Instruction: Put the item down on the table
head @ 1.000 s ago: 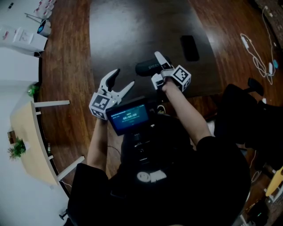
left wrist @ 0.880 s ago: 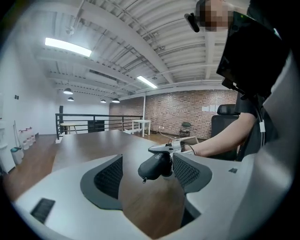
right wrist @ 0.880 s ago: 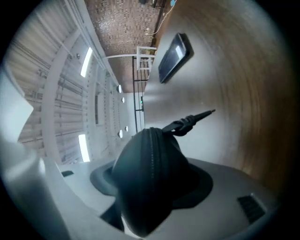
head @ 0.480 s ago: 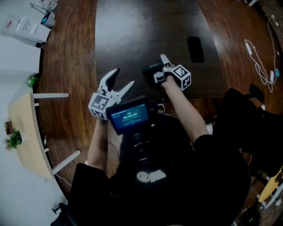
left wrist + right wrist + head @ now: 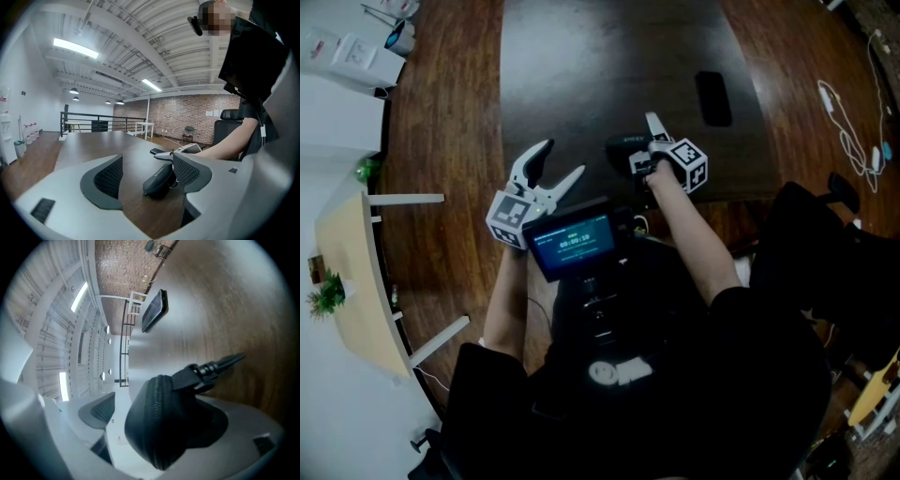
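A black zippered case (image 5: 622, 150) lies on the dark table (image 5: 581, 66) near its front edge. My right gripper (image 5: 642, 145) sits around it. In the right gripper view the case (image 5: 164, 423) fills the gap and leans on one jaw, while the other pad (image 5: 98, 411) stands clear of it. The jaws have just been opening with the case between them, and its strap clip (image 5: 215, 367) points out over the wood. My left gripper (image 5: 561, 161) hovers open and empty to the left. In its own view the case (image 5: 161, 178) lies just beyond its pads.
A black phone (image 5: 712, 97) lies flat farther back on the table, also in the right gripper view (image 5: 154, 310). White cables (image 5: 844, 108) trail on the floor at right. A white shelf (image 5: 347, 80) and a small wooden table (image 5: 356, 300) stand at left.
The right gripper has sunk to the table with the case and its jaws have spread wider. The left gripper has hardly moved.
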`<state>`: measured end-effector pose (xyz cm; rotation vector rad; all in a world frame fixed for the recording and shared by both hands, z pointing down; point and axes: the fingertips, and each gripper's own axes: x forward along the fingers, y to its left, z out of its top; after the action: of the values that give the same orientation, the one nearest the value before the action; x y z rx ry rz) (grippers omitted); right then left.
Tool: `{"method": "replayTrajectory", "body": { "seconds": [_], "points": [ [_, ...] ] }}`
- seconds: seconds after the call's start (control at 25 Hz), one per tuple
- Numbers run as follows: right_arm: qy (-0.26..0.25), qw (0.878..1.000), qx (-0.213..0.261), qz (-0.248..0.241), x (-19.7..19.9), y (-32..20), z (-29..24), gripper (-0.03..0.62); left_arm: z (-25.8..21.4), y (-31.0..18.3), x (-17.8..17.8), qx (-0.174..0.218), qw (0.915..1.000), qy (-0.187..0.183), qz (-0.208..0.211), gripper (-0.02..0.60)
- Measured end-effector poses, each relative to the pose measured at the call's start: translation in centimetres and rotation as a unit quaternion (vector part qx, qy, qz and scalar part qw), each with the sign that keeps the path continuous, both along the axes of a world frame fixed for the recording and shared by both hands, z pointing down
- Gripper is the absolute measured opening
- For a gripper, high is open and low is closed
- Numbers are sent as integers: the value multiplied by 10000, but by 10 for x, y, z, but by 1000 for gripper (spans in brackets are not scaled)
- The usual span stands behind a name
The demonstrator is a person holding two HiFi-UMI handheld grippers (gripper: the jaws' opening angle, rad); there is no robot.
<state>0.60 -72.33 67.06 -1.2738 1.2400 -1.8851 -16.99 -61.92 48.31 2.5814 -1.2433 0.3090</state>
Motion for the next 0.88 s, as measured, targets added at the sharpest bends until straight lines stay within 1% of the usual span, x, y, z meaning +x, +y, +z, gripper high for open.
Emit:
{"method": "replayTrajectory", "body": {
  "seconds": [0.12,0.2,0.32,0.36,0.44,0.52,0.56,0.72,0.88],
  "points": [
    [368,9993,-47,-109,5,6,-3,506,0,1,0,16,10000,-3,-3,334],
    [798,9966,-88,-176,12,9,-3,511,2,1,0,27,10000,2,-7,334],
    [1339,9904,-120,-308,24,13,-5,534,5,4,5,28,10000,0,-1,334],
    [1512,9878,-52,-371,27,13,-7,551,5,4,7,34,10000,-5,-3,334],
    [1685,9836,279,-574,24,10,-17,551,5,3,10,64,10000,-6,-18,334],
    [1589,9823,618,-776,18,9,-25,551,4,2,11,95,10000,-7,-27,334],
    [1518,9824,708,-833,17,9,-25,551,4,1,12,100,9999,-4,-31,334],
    [1037,9870,882,-850,16,15,-26,550,5,1,12,92,9999,-5,-47,334],
    [724,9837,1204,-1122,9,19,-39,551,8,-1,14,60,10000,18,-41,334]
  ]
}}
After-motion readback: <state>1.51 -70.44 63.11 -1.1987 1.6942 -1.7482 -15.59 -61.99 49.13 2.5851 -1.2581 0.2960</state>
